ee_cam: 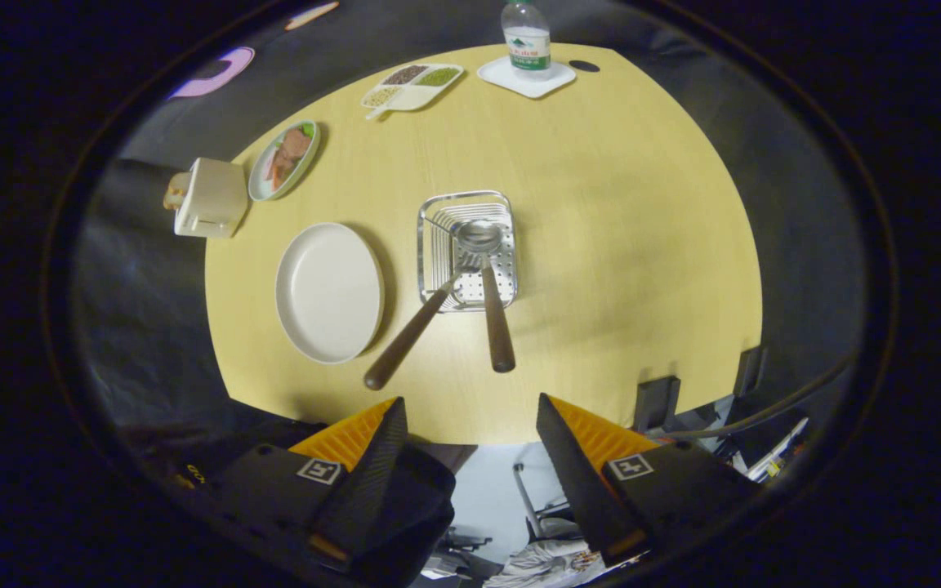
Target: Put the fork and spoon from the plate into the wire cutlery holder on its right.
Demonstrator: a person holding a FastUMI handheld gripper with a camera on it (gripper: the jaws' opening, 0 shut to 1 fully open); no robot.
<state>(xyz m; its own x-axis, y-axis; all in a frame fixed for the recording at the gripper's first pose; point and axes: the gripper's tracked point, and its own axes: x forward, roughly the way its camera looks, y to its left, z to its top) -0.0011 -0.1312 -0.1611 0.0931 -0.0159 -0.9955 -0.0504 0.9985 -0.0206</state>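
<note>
On the round worktop (601,245) I see fork (413,327) and spoon (493,306) already leaning in the holder (466,249) right of the bare plate (328,292), handles slanting back toward my tool (470,425), its fingers apart and holding nothing.

table (601,245): pale wood, rounded edge, lit evenly from above
walls: black cloth round far & left sides
floor (483,490): light grey, seen below near edge
near edge: dark clamps (657,402) on rim

A staged dining booth: black cloth wall (144,327) around a set table (601,245).
</note>
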